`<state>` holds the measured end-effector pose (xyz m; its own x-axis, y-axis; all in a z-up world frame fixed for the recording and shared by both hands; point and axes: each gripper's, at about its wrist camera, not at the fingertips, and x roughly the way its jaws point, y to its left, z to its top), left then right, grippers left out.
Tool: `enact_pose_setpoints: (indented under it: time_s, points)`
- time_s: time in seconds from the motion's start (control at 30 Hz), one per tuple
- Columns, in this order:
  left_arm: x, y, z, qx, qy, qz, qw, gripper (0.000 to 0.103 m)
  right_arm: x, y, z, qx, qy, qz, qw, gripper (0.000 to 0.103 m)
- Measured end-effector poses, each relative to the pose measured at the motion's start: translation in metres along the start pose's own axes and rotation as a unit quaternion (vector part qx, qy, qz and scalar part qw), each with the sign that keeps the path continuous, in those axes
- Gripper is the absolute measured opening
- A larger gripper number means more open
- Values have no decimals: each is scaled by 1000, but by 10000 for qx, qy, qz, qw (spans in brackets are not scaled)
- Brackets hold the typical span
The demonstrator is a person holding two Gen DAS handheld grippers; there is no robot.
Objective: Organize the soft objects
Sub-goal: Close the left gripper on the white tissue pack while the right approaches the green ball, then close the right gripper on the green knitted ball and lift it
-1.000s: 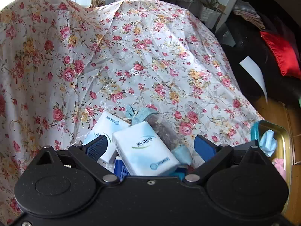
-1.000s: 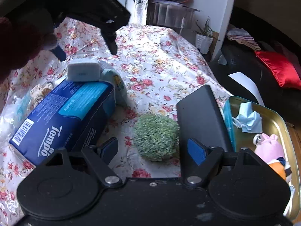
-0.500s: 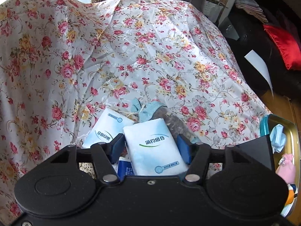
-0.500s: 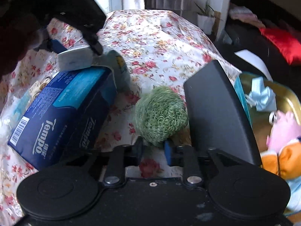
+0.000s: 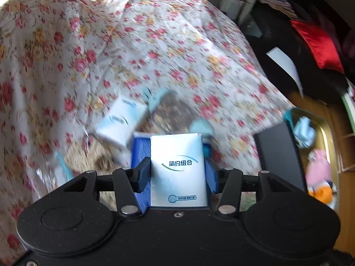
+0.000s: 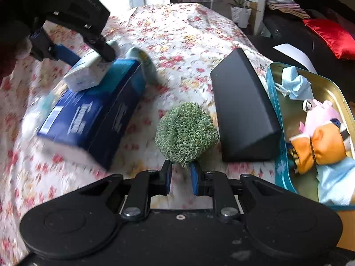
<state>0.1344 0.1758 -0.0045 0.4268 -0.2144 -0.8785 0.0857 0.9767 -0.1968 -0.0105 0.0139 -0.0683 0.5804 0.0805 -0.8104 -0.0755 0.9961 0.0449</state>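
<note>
Left claw (image 5: 177,173) is clamped on a white tissue pack (image 5: 177,168), one finger pressed against each long side. In the right wrist view that pack sits just over the top of the big blue tissue box (image 6: 93,115) — can't tell if it's touching. A second white pack (image 5: 119,122) lies further back on the flowered cloth (image 5: 155,44), pretty blurred.

Right claw (image 6: 180,177) is pinched nearly closed on the bottom edge of the green scrubber ball (image 6: 186,135), which bulges out above the fingers. Just right of it is a black wedge (image 6: 244,110), and beyond that the open tin (image 6: 332,86) at the worktop's edge — inside are a crumpled blue face mask (image 6: 295,84), a pink and orange plush toy (image 6: 321,133) and some pale blue fabric (image 6: 337,184).
</note>
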Motion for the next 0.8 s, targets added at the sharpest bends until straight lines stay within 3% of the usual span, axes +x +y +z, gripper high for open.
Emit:
enact_pose_setpoints:
  time_s: [0.33, 0.47, 0.5, 0.57, 0.6, 0.7, 0.73, 0.8]
  points:
    - [-31, -16, -52, 381, 332, -418, 9978, 50, -31, -5, -31, -169, 300, 89, 9994, 19]
    - [-36, -22, -75, 491, 577, -487, 9959, 50, -35, -13, -34, 1, 223, 41, 9997, 25]
    - [-37, -22, -81, 504, 630, -490, 9955, 50, -37, -15, -35, 60, 172, 40, 9998, 29]
    - [-39, -23, -93, 525, 700, -463, 9951, 50, -38, -19, -35, 164, 67, 58, 9998, 58]
    - [-39, -23, -99, 545, 730, -431, 9949, 49, -40, -21, -35, 215, -22, 56, 9997, 63]
    - [-38, -21, -113, 520, 768, -320, 9952, 47, -42, -22, -34, 249, -187, 52, 9995, 71]
    - [-38, -20, -117, 510, 755, -249, 9955, 47, -42, -23, -33, 260, -212, 35, 9994, 79]
    - [-37, -19, -124, 495, 744, -174, 9958, 47, -39, -22, -33, 245, -276, -100, 9993, 82]
